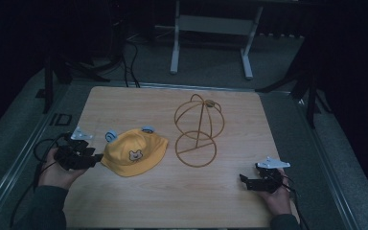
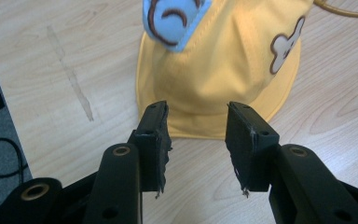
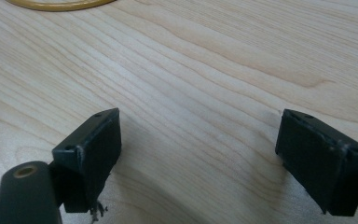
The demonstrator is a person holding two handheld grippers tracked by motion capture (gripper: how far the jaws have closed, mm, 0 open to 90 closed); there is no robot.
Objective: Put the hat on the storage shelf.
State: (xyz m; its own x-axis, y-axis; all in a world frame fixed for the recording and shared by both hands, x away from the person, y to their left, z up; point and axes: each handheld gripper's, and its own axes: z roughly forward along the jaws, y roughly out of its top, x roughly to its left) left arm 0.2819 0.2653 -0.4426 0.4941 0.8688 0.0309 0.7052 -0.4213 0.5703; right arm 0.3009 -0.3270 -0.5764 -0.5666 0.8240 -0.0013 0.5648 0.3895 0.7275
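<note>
The yellow hat [image 1: 133, 152] lay flat on the wooden table [image 1: 148, 201], just left of the wire hat stand [image 1: 197, 129] and not yet lifted. The step looked like the approach to a grasp: the left gripper [image 2: 196, 122] sat at the brim, jaws partly apart with nothing between them. Next it would need to close on the brim. The right gripper [image 3: 198, 140] rested well apart, jaws wide, holding nothing.

- It looked like a lab or recording studio, dark all round.
- Black stand legs [image 1: 60, 72] and cables [image 1: 129, 62] flanked a lit wooden table [image 1: 172, 201] on grey carpet [image 1: 9, 124].
</note>
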